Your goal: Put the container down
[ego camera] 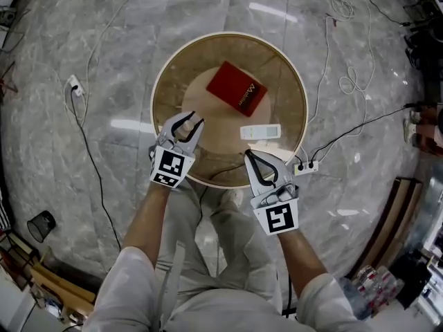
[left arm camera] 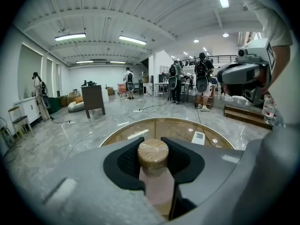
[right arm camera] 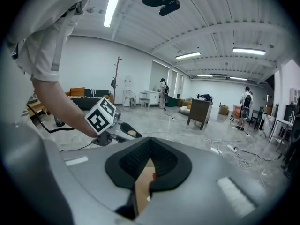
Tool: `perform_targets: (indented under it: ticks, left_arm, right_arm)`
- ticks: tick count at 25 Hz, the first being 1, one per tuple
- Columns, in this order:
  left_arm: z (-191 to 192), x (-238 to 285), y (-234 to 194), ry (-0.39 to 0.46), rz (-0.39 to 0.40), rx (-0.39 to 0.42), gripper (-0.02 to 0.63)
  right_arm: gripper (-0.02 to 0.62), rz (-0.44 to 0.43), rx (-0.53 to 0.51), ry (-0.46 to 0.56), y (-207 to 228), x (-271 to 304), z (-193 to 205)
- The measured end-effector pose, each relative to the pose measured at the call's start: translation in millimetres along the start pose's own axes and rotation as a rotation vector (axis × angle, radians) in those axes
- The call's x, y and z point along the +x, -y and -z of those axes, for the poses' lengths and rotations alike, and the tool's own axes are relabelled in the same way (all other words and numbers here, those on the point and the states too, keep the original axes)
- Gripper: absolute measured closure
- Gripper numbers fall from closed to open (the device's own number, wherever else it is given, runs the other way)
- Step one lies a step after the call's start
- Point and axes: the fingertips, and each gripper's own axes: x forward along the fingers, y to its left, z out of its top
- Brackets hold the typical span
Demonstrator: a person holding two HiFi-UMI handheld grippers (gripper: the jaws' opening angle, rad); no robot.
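A small pink container (left arm camera: 154, 182) with a cork lid (left arm camera: 153, 154) stands upright between the jaws of my left gripper (left arm camera: 153, 142), which is shut on its neck. In the head view the left gripper (ego camera: 188, 124) hangs over the near left part of the round glass table (ego camera: 280, 68). From the right gripper view the left gripper (right arm camera: 123, 132) shows with the cork lid (right arm camera: 132, 134) at its tip. My right gripper (ego camera: 248, 155) is shut on nothing, over the table's near edge, its jaw tips (right arm camera: 150, 141) meeting.
A red book (ego camera: 237, 88) lies at the table's middle and a white remote (ego camera: 260, 131) lies nearer me. A power strip (ego camera: 304, 167) and cables lie on the marble floor at the right, a black bin (ego camera: 41, 223) at the left. People stand far off.
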Motion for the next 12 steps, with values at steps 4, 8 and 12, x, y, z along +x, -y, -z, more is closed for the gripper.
perform_targets:
  ticks: [4,8,12]
  left_arm:
    - [23,24,0,-0.018,0.006,0.006,0.491]
    - [38,41,3,-0.029,0.010,0.001,0.491]
    - [48,53,6,-0.033,0.018,-0.001,0.491]
  right_arm:
    - [0.591,-0.004,0.003,-0.016,3,7,23]
    - [0.591,-0.007,0.006,-0.035,7,9,41]
    - [0.591,-0.005,0.018,-0.039,9,12,52]
